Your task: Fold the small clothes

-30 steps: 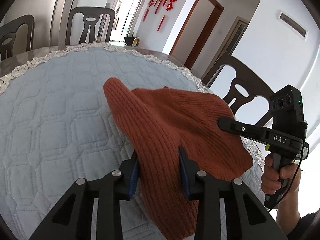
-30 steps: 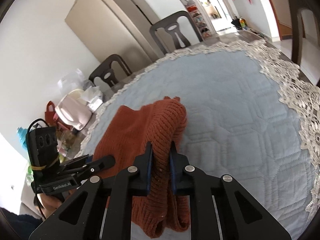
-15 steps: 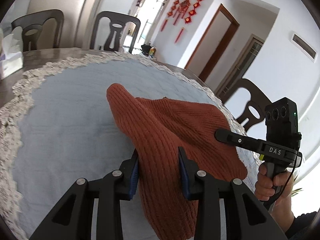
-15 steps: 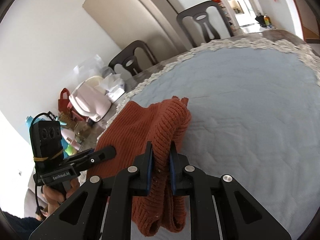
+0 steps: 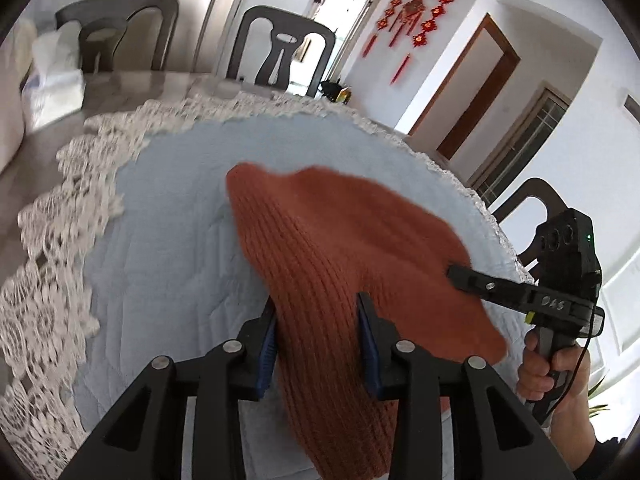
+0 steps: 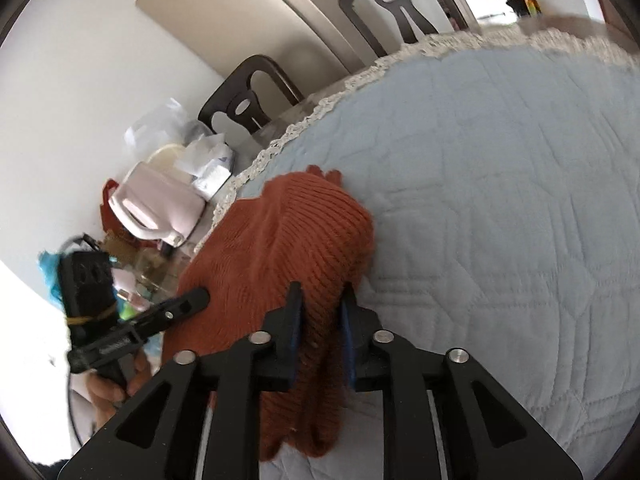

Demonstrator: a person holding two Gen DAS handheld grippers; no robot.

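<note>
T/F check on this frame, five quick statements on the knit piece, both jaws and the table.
1. The rust-orange knit garment sits between the jaws of both the left gripper and the right gripper. True.
2. The garment lies on bare wood. False: it is over a light blue quilted cloth with a white lace edge.
3. The garment is folded into a neat flat square. False: it is bunched and draped, with an end hanging past the right gripper.
4. Dark chairs stand at the table's far side. True.
5. The right gripper is empty. False: knit fills the gap between its jaws.
</note>
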